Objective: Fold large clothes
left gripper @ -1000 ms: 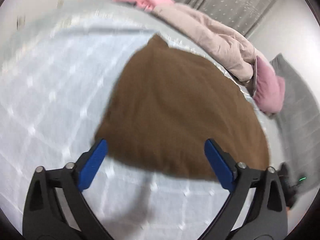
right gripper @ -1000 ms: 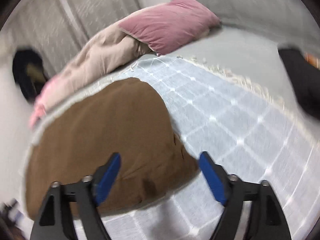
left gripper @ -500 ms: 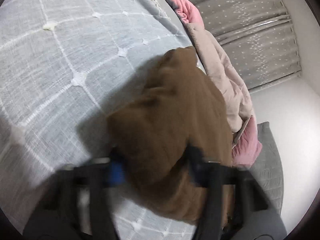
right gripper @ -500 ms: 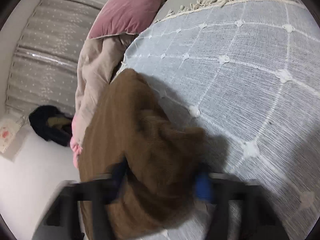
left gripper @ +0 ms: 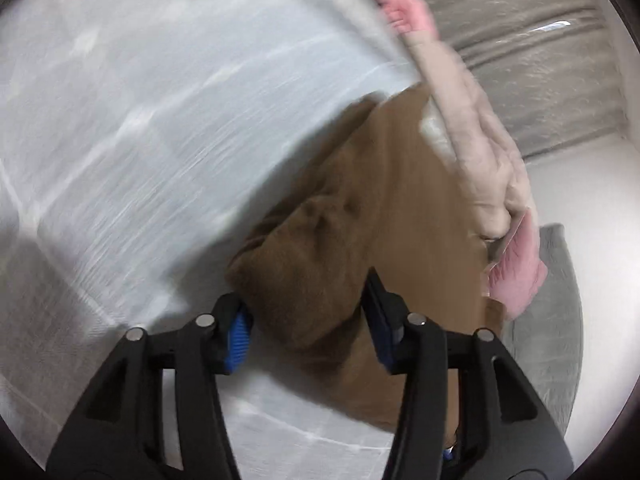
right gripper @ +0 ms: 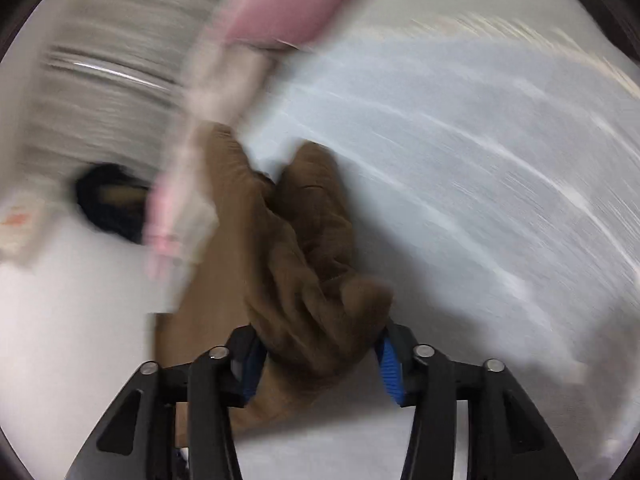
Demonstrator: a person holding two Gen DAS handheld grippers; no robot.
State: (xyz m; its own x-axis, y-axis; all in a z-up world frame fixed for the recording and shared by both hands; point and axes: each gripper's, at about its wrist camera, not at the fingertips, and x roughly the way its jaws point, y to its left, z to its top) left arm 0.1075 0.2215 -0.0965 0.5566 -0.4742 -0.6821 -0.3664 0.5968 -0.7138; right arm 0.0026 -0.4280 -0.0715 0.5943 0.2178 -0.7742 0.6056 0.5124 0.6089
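My left gripper (left gripper: 306,318), jaws easing apart, has a bunched corner of the brown garment (left gripper: 384,200) between its pads. Right gripper (right gripper: 320,350) likewise, opening around another bunch. Risk: both corners slip free, collapsing the fold onto the bedspread (left gripper: 160,100).

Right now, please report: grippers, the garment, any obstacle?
Left gripper and right gripper: jaws opening, bunched brown garment between the pads. Garment on the bedspread. Pink bedding alongside it, touching its edge.

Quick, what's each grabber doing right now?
Left gripper: jaws opening, a bunch of the brown garment between its pads.
Right gripper: jaws opening, bunched brown garment between its pads.
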